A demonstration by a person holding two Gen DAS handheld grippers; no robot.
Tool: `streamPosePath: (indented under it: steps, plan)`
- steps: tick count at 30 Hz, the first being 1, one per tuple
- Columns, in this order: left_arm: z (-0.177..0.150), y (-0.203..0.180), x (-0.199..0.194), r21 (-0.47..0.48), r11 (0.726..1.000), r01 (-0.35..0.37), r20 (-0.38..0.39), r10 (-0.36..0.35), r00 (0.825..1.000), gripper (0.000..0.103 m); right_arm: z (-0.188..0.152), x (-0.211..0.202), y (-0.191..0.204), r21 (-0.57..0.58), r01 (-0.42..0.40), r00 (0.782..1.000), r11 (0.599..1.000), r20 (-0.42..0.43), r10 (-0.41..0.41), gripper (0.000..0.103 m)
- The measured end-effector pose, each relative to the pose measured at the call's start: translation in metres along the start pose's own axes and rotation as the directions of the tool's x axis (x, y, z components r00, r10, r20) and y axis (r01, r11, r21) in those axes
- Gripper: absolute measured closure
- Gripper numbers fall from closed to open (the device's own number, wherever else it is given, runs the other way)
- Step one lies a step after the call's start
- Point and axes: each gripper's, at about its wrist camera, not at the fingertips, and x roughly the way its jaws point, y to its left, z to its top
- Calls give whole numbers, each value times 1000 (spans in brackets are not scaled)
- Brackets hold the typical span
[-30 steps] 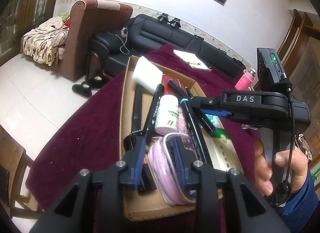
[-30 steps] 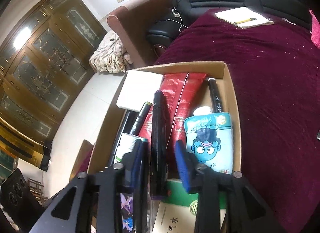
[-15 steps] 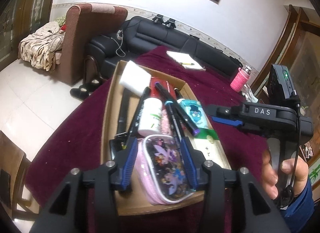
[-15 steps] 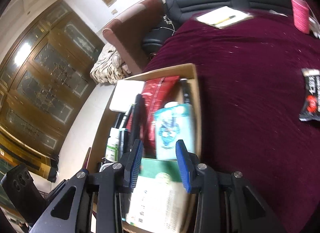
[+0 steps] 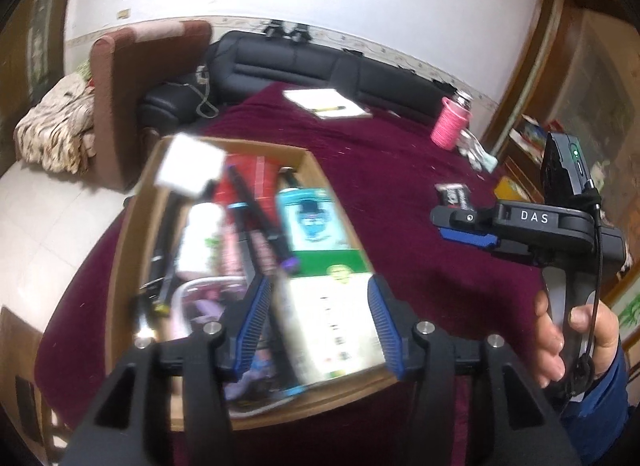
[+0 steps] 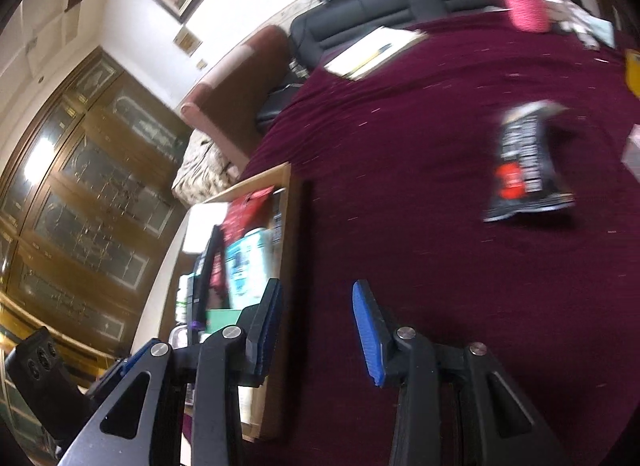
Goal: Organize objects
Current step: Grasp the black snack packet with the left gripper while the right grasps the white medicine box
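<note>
A cardboard box [image 5: 132,250] on the burgundy cloth holds markers, a white bottle [image 5: 198,234], a teal pouch [image 5: 308,217], a pink clear pouch [image 5: 208,298] and a green-white carton [image 5: 332,314]. My left gripper [image 5: 318,306] hovers over the carton. Its jaws are opening, and nothing is pressed between the blue pads. My right gripper [image 6: 318,306] stands open and empty over bare cloth, just right of the box's wall [image 6: 286,250]. It also shows in the left wrist view as the right gripper [image 5: 468,227], held by a hand. A black snack packet [image 6: 524,161] lies on the cloth ahead of it.
A notebook with a pen [image 5: 326,103] and a pink-sleeved bottle [image 5: 450,125] sit at the table's far side. A black sofa [image 5: 320,65] and a brown armchair [image 5: 120,97] stand behind. A yellow item [image 6: 632,69] lies at the far right edge.
The left jaws widened and let go of the pink pouch, then shifted right over the carton. The right gripper swung right, out of the box and over the cloth.
</note>
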Motion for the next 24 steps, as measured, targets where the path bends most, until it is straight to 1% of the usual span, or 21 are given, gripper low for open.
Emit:
streamPosePath:
  steps: [3,6,7,9,11,13,14,16,18,19,20,22,24]
  plan:
    - [8,-28,9,55,998,12,-20,-11,1000,51,8,-20,-32,29,39,998,999,39,-40,60]
    - [16,-60,24,87,994,62,-51,-57,997,40,19,-45,-73,89,86,990,992,102,-95,59]
    - [19,-70,29,95,992,77,-62,-72,996,36,21,-55,-87,112,106,984,988,129,-120,58]
    - [27,-94,45,122,987,101,-85,-91,992,35,26,-74,-114,146,149,967,978,186,-175,56]
    - [36,-116,61,150,983,109,-112,-93,989,34,27,-89,-139,185,198,939,963,247,-240,56]
    - [50,-140,85,159,976,145,-147,-122,982,33,28,-97,-159,221,235,922,947,258,-289,55]
    - [55,-147,94,158,975,155,-156,-131,979,31,29,-102,-171,264,224,923,938,251,-291,54]
    - [69,-163,119,147,975,167,-173,-141,975,30,31,-110,-193,342,156,928,927,270,-256,54]
    - [83,-180,146,147,973,178,-181,-150,972,25,30,-111,-204,393,151,925,907,267,-270,52]
    - [89,-189,162,164,974,158,-196,-125,973,24,31,-111,-206,403,148,927,903,262,-269,52]
    - [94,-198,181,178,976,125,-220,-84,972,24,31,-110,-209,413,131,932,901,259,-254,52]
    - [100,-208,207,185,974,127,-269,-74,960,24,33,-112,-211,417,109,936,902,264,-235,52]
    - [105,-214,228,169,977,133,-292,-79,953,24,33,-114,-209,415,106,933,904,274,-236,52]
